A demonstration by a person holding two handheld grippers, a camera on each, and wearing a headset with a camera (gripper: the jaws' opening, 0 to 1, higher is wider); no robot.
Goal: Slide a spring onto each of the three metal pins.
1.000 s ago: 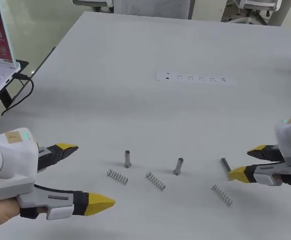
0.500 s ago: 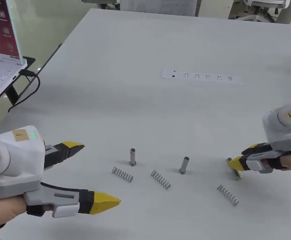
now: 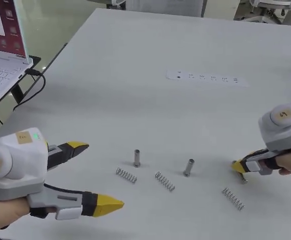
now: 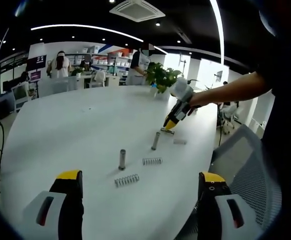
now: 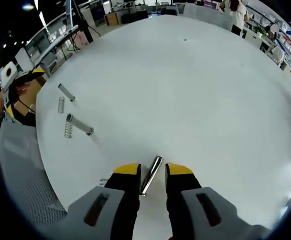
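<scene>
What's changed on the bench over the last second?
The right gripper turned and narrowed its jaws from wide open to close around the lying pin. Whether it grips firmly yet is unclear. The left gripper stayed open. The two upright pins and three springs stayed put.

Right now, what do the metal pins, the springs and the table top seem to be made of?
Pins: probably steel, smooth grey, with bright glints along their sides. Springs: thin coiled metal wire, dull silver. Table top: matte pale grey, perhaps laminate; the look leaves it open.
</scene>
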